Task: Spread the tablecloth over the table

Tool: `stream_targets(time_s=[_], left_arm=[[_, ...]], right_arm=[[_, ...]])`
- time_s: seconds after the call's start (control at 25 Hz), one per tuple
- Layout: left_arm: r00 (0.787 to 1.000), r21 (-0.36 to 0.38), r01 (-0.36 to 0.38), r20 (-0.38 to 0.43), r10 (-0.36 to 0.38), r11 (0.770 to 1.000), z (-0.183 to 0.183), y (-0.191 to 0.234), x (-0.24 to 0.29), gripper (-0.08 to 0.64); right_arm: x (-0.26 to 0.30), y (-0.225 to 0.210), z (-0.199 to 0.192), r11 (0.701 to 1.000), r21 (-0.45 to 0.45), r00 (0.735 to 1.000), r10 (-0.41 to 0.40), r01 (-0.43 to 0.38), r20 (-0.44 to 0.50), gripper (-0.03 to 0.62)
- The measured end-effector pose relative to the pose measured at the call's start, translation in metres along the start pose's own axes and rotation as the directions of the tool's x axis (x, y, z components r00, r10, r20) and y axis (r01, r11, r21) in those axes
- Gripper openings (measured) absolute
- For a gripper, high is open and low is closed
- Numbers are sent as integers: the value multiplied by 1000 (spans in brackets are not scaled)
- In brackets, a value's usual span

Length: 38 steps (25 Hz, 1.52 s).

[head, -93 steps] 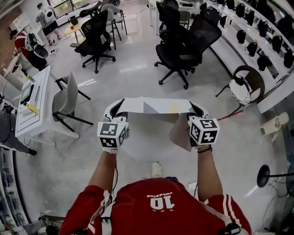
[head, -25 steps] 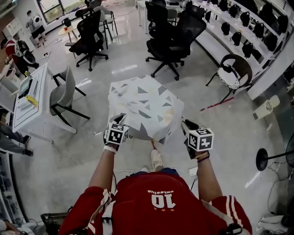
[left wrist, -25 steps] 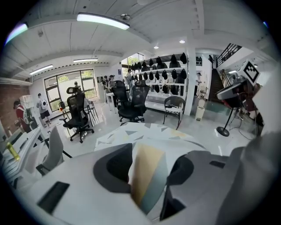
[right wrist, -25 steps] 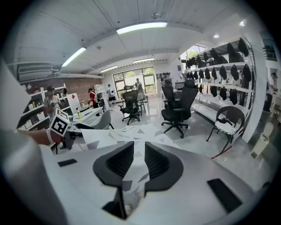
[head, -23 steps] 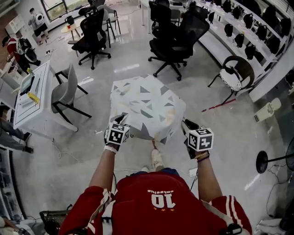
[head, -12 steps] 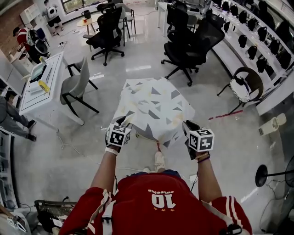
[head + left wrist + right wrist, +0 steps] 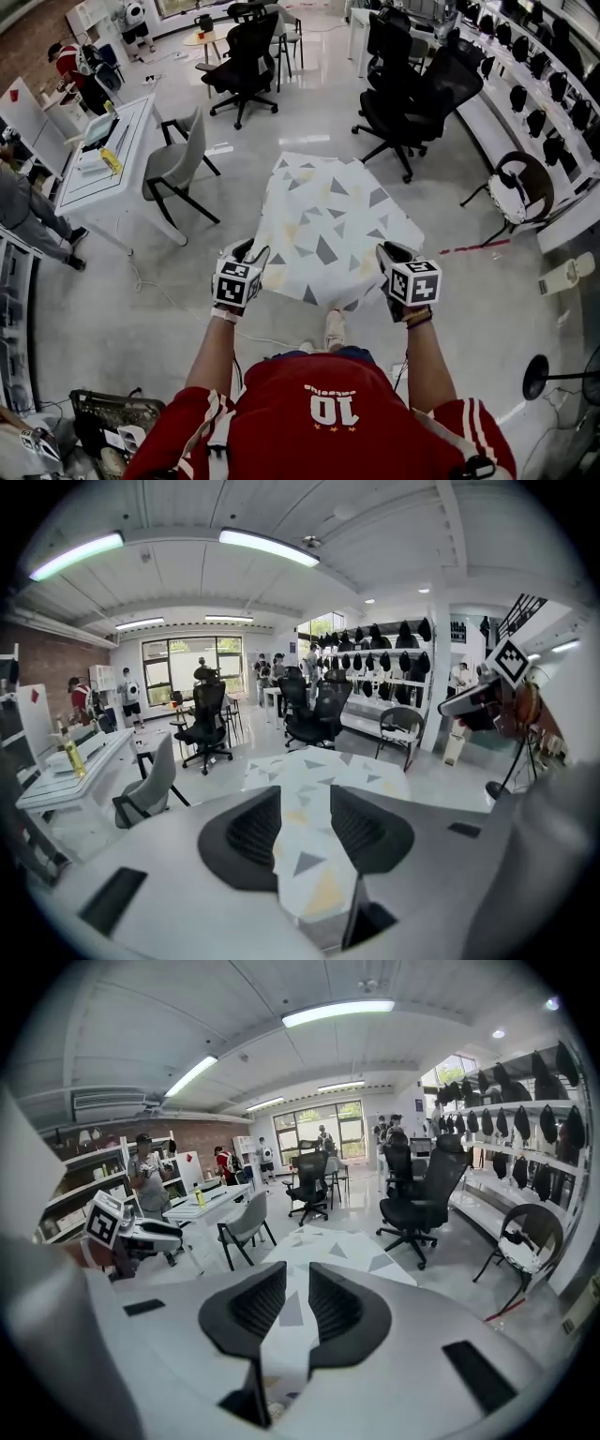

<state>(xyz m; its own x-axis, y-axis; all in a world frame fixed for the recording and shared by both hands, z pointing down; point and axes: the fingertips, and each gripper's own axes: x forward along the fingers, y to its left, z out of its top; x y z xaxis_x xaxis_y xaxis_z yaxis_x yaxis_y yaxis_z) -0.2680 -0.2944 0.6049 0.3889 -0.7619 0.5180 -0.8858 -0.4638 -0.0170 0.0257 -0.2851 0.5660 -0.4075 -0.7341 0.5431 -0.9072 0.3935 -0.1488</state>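
Note:
The tablecloth (image 7: 328, 220), white with grey and yellow triangles, lies spread flat over the table, which it hides fully. Its near edge hangs down toward me. My left gripper (image 7: 248, 253) is at the cloth's near left corner. In the left gripper view its jaws (image 7: 307, 794) stand wide apart, with the cloth (image 7: 319, 766) showing through the gap and nothing pinched. My right gripper (image 7: 387, 251) is at the near right corner. Its jaws (image 7: 297, 1274) show a narrower gap, with the cloth (image 7: 347, 1241) flat beyond it and no pad pressing on it.
Black office chairs (image 7: 412, 94) stand beyond the table and a grey chair (image 7: 178, 164) to its left beside a white desk (image 7: 103, 155). A person (image 7: 23, 202) stands at the far left. A wire basket (image 7: 112, 422) sits on the floor near left.
The cloth, earlier held up folded between both grippers, now lies spread on the table. Over the last second both grippers drew back toward me, and the near edge hangs lower.

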Motion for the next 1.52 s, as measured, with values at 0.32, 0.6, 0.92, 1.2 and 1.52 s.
stream_targets(time_s=[0.32,0.6,0.92,1.2,1.52], left_arm=[[999,-85,-5,36,8,996,16,14,5,169],[994,-93,62,92,-53,994,52,-3,27,164],[963,-70,166,227,-146,984,126,-40,33,160],[903,-46,237,380,-202,971,192,-67,3,146],[855,4,234,475,-208,972,227,-88,-40,100]], right_arm=[[-4,-10,12,1000,-6,1000,-13,13,8,84],[-29,-56,15,994,48,995,-97,96,31,84],[-70,-87,38,982,76,977,-183,176,112,84],[-111,-75,69,978,44,957,-210,206,202,84],[-142,-59,103,980,51,925,-197,191,323,84]])
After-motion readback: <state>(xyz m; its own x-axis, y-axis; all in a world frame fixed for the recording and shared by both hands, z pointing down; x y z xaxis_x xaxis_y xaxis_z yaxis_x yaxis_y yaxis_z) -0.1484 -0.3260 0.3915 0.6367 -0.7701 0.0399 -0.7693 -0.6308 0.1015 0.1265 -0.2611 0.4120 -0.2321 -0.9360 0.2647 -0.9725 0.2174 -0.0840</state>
